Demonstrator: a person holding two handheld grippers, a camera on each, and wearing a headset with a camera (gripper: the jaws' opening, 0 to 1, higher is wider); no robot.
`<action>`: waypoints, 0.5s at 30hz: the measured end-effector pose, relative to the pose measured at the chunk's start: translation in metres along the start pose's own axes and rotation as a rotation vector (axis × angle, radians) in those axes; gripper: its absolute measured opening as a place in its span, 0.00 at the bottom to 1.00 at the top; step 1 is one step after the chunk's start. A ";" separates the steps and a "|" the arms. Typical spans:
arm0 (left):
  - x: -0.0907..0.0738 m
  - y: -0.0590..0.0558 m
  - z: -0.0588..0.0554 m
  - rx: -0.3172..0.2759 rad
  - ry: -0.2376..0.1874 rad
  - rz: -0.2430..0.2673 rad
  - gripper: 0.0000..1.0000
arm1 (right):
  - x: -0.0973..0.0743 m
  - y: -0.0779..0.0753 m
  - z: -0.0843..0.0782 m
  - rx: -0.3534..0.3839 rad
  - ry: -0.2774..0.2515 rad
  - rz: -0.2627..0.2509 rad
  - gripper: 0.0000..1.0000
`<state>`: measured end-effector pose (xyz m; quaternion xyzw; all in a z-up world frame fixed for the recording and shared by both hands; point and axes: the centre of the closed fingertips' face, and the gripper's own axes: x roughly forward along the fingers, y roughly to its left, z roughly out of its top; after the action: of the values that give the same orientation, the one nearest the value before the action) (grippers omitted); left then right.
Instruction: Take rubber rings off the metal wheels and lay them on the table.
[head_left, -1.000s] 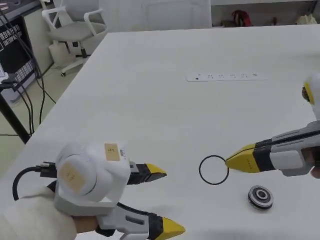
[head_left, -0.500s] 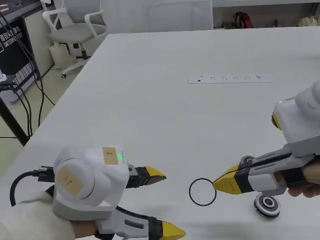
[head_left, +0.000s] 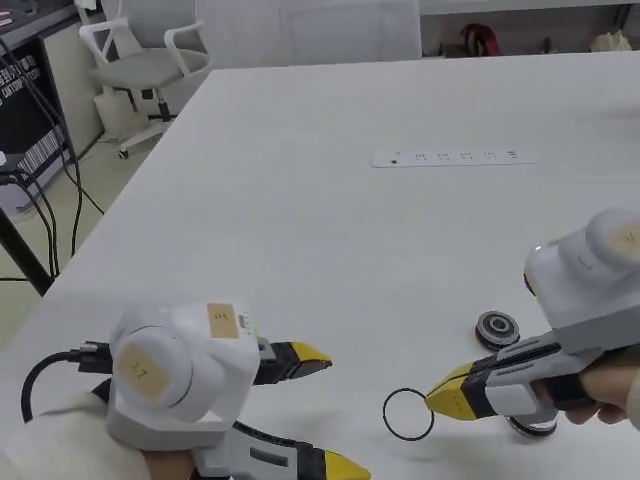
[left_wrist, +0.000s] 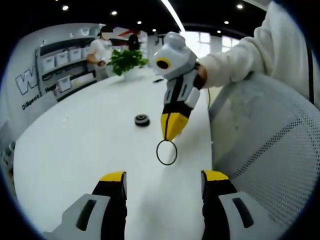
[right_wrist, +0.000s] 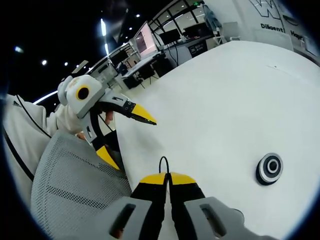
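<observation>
**Rubber ring poised for set-down**

On the white worktop (head_left: 330, 200), we hold the left gripper (head_left: 338, 412) at the near left, its jaws spread and empty. The right gripper (head_left: 435, 399), at the near right, has its jaws pressed together on the edge of a rubber ring (head_left: 408, 414), low over the surface between the two tools. One metal wheel (head_left: 497, 328) lies just beyond the right gripper, and a second wheel (head_left: 530, 428) is half hidden beneath it. To finish well, we judge, lower the ring flat, clear of both wheels, then part the jaws gently.
</observation>
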<state>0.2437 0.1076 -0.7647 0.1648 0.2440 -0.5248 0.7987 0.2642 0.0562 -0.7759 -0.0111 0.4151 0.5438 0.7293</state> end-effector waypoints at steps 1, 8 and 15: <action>0.000 0.000 0.000 0.000 0.000 0.000 0.61 | 0.000 -0.002 0.000 0.000 0.000 -0.007 0.00; -0.001 -0.001 -0.003 0.000 0.007 0.001 0.61 | 0.003 -0.011 -0.007 -0.018 0.020 -0.044 0.00; -0.001 0.000 -0.005 0.000 0.017 0.005 0.60 | 0.006 -0.016 -0.019 -0.055 0.062 -0.068 0.00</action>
<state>0.2420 0.1114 -0.7681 0.1699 0.2503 -0.5213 0.7979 0.2662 0.0456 -0.7992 -0.0621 0.4215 0.5294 0.7336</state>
